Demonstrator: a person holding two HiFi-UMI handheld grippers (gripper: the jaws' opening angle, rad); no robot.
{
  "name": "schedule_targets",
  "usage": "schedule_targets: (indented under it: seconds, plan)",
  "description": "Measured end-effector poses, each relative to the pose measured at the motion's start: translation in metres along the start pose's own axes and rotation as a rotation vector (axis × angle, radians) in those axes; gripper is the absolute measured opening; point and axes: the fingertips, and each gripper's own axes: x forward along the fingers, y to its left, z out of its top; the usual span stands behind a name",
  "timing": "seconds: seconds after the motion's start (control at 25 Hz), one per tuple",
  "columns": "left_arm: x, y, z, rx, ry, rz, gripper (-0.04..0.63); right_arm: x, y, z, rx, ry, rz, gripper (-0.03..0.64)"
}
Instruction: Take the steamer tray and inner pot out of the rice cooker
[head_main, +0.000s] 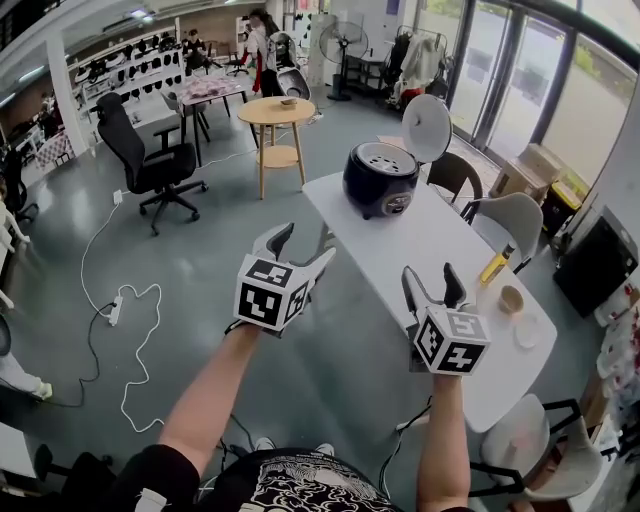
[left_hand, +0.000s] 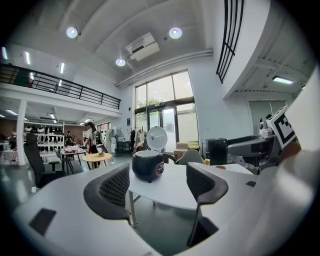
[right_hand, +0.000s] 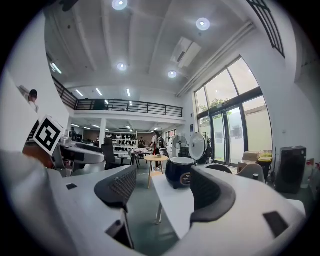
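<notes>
Head view: left tongs (head_main: 303, 245) and right tongs (head_main: 430, 275) are both released, with nothing between the pads, in the lower middle of the frame and well apart from the rice cooker (head_main: 380, 178). The cooker stands at the far end of the white surface (head_main: 400, 250), upper centre, with its lid (head_main: 427, 127) flipped up behind it. A perforated steamer tray (head_main: 385, 155) shows in the cooker's mouth. The inner pot is not visible, probably under the tray. The step in hand looks like the approach, with nothing grasped yet. To do it well, come in level over the near edge, keep the tongs wide, take the tray rim at opposite sides, and lift straight up clear of the lid. Set it on bare surface, away from the bottle (head_main: 497, 266) and the cup (head_main: 512, 298) at right. Both gripper views frame the cooker between the pads, far off.
</notes>
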Motion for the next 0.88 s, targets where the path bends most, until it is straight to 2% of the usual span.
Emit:
schedule_targets:
  seconds: [0.44, 0.88]
  plan:
    - [0.027, -0.019, 0.0, 0.036, 0.002, 0.059, 0.359, 0.015, -0.033, -0.005, -0.017, 0.006, 0.052, 0.374]
    - [0.078, -0.006, -0.022, 0.013, 0.021, 0.071, 0.359, 0.063, -0.058, -0.023, -0.027, 0.017, 0.069, 0.374]
